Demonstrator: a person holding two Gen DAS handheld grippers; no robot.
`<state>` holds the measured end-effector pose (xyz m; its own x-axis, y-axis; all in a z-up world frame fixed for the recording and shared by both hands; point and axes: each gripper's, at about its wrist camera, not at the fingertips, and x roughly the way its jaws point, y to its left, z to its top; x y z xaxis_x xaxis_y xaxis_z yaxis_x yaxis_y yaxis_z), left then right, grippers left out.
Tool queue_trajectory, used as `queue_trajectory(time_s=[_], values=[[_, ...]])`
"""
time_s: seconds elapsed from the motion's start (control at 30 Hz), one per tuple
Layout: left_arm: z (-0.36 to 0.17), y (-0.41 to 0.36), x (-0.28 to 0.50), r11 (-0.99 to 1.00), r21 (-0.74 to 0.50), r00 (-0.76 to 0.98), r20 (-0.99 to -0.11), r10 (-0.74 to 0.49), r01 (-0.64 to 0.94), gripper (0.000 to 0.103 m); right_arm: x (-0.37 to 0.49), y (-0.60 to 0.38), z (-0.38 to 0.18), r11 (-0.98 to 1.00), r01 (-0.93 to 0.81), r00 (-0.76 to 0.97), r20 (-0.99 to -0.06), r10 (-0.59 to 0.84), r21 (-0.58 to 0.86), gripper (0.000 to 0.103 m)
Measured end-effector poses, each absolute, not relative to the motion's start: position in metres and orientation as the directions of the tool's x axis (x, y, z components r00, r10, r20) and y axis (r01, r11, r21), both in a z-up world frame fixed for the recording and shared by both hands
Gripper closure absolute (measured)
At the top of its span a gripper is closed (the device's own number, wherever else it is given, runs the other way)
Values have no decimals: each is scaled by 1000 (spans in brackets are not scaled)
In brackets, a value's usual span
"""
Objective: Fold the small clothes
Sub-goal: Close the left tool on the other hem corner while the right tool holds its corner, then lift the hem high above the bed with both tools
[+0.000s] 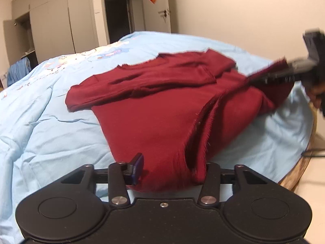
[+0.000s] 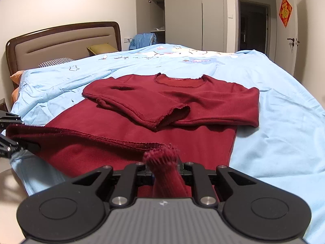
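A dark red long-sleeved sweater lies on a light blue quilt, neck at the far end. Both sleeves are folded across the chest, and one cuff lies on top. My left gripper is shut on a thick bunch of the bottom hem at one corner; only its blue left pad shows. My right gripper is shut on the other hem corner, with fabric bulging up between its fingers. The hem runs raised and taut between the two grippers.
The quilt covers a bed with a brown headboard and pillows at the far left. The bed's wooden edge lies near me. A hand holds the right gripper. Wardrobe and doors stand beyond.
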<state>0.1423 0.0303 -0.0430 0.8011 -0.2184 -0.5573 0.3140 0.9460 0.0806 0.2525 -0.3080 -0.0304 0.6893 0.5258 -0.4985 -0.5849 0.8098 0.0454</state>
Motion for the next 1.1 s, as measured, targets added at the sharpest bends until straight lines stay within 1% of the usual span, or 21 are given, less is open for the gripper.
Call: queue_trajectory(time_s=[0.03,0.1,0.17,0.2,0.23,0.27,0.3,0.37,0.43,0.5,0.53,0.6,0.63,0.7,0.73,0.93,1.1], values=[[-41,32,142,945,74,808,-542,-231,319,65,253,-309,-31,810,-585,688,-499,527,49,85],[-37,33,143,943,70,826,-506,-249,327,67,253,-310,-32,811,-581,685,-502,528,61,82],[-33,35,149,942,44,833,-483,-271,333,76,252,-315,-32,812,-578,683,-497,535,81,71],[-31,36,154,944,22,833,-477,-280,330,79,251,-317,-33,813,-575,683,-492,540,94,67],[-29,37,161,946,-3,832,-473,-288,325,85,250,-321,-33,814,-571,685,-486,543,106,61],[-28,39,167,948,-28,833,-470,-293,318,89,249,-324,-32,816,-565,687,-480,546,118,56],[-26,42,173,951,-56,834,-467,-295,306,89,247,-329,-32,816,-563,688,-472,551,132,53],[-23,44,184,952,-112,832,-464,-302,283,93,241,-337,-31,813,-559,691,-452,564,160,43],[-21,46,190,951,-152,831,-462,-308,268,95,234,-345,-29,812,-558,698,-433,571,172,41],[-18,47,190,950,-170,833,-456,-313,263,96,225,-350,-28,813,-561,707,-423,568,155,41],[-17,46,189,949,-171,835,-453,-313,263,96,220,-350,-27,817,-561,714,-420,560,136,43],[-15,46,185,950,-173,841,-443,-312,261,97,209,-349,-24,834,-546,747,-405,527,78,64],[-14,46,181,950,-175,847,-432,-309,257,97,204,-348,-23,842,-538,765,-391,512,51,86],[-9,48,172,957,-172,873,-394,-286,235,98,194,-346,-17,856,-517,797,-356,488,14,90],[-6,48,167,959,-170,888,-369,-274,226,98,190,-347,-12,859,-512,810,-327,487,10,95],[30,52,131,963,-166,956,-165,-241,214,99,163,-354,30,865,-500,856,-132,500,31,96],[60,56,106,959,-185,973,-41,-226,215,99,137,-358,62,856,-517,856,13,517,22,96]])
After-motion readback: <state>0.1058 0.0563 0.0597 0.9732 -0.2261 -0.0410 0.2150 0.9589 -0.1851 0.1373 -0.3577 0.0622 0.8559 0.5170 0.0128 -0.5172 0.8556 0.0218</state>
